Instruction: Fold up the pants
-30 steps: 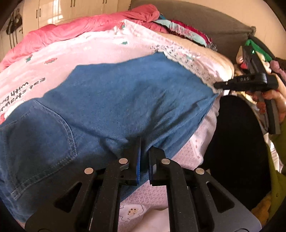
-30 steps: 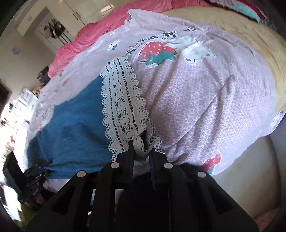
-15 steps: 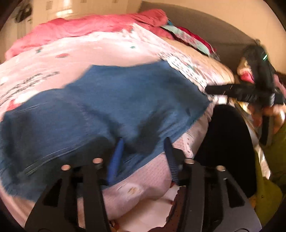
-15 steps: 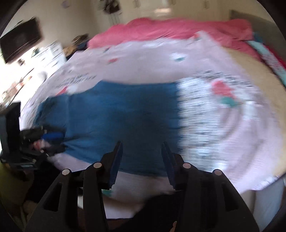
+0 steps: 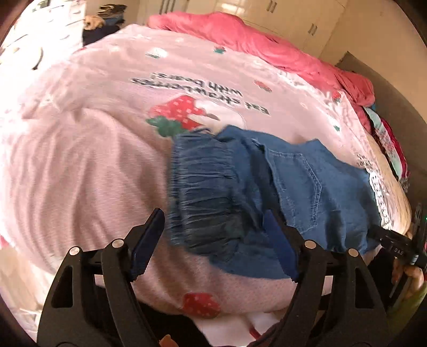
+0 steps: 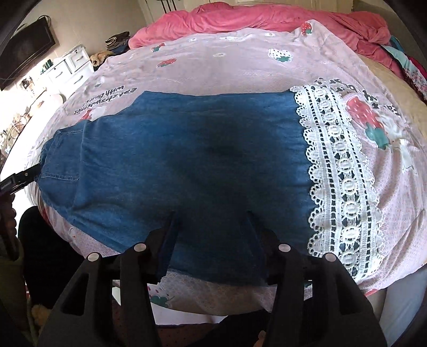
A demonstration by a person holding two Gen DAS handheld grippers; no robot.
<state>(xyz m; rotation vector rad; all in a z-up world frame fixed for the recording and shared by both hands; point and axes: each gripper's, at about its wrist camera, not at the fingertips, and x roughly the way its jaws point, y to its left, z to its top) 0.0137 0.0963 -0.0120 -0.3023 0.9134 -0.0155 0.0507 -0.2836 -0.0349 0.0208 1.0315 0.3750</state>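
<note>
Blue denim pants (image 6: 186, 160) lie flat across the pink strawberry bedspread (image 6: 213, 66), waistband to the left and white lace hem (image 6: 336, 165) to the right. In the left wrist view the gathered elastic waistband (image 5: 202, 186) lies just past my left gripper (image 5: 214, 221). Its jaws are opening, with the waistband showing between them but not pinched. My right gripper (image 6: 210, 221) hovers over the pants' near edge at mid-leg. Its jaws are opening too, and their pads are clear of the denim. Each gripper shows at the edge of the other's view: right gripper (image 5: 395, 243), left gripper (image 6: 18, 181).
A crumpled pink duvet (image 6: 253, 18) lies along the far side of the bed. Colourful clothes (image 5: 387, 138) are piled by the grey headboard (image 5: 387, 88). White drawers (image 6: 72, 66) and a wall screen (image 6: 26, 50) stand beyond the bed's left end.
Both grippers let go of the pants and opened. The left one swung left from the near edge to the waistband. The right one left the lace hem and moved left over the leg.
</note>
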